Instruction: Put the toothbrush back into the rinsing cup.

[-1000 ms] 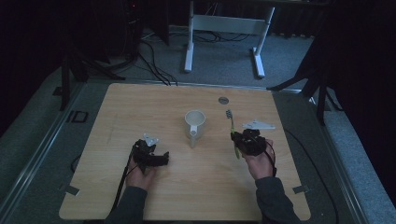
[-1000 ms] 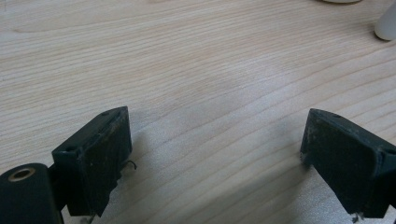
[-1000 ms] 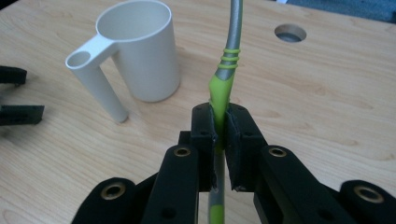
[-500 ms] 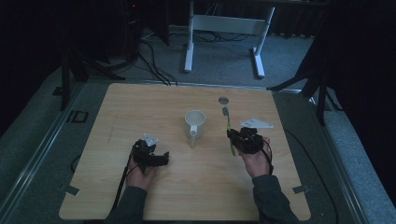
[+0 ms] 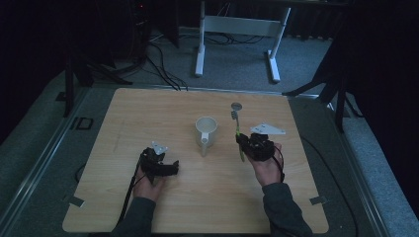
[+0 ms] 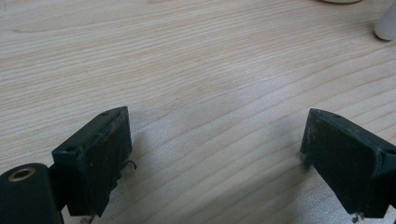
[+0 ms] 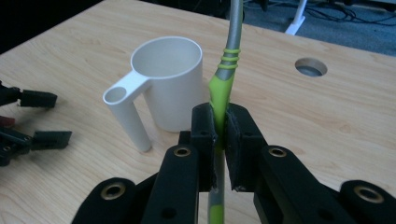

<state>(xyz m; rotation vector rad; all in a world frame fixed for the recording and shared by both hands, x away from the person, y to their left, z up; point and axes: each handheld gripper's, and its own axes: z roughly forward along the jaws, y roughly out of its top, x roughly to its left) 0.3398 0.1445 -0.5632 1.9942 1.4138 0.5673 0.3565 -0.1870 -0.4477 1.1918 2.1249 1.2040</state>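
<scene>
**A:** Dim room, dark floor with cables and a white stand at the back. Light wood worktop [image 5: 148, 118] in the middle, person's forearms coming in from the bottom edge. What's on the left?

**B:** The left hand-held gripper [image 5: 168, 169], sitting low on the near-left part of the worktop, well apart from everything else. In the left gripper view its two black jaws are spread wide with just bare wood grain between them, nothing pinched. You can barely catch the foot of something white at the top right corner of that view.

**A:** That'd be the mug [image 5: 206, 131], right? Middle of the worktop?

**B:** Yep, white mug [image 7: 161, 88], upright, with a long straight handle that reaches down to the wood. From above the handle points toward the person.

**A:** And to the right of it?

**B:** The right hand-held gripper [image 5: 242, 143], just beside the mug. Its jaws are pressed together on the green handle of a utensil [image 7: 223, 81], pinching it tight. The handle goes green, then grey metal higher up. From above the utensil [image 5: 237, 133] runs away from the person, and its far end is too small to tell what it is.

**A:** Anything past that?

**B:** A round hole [image 7: 311, 67] in the worktop, farther back, near the utensil's far end.
</scene>
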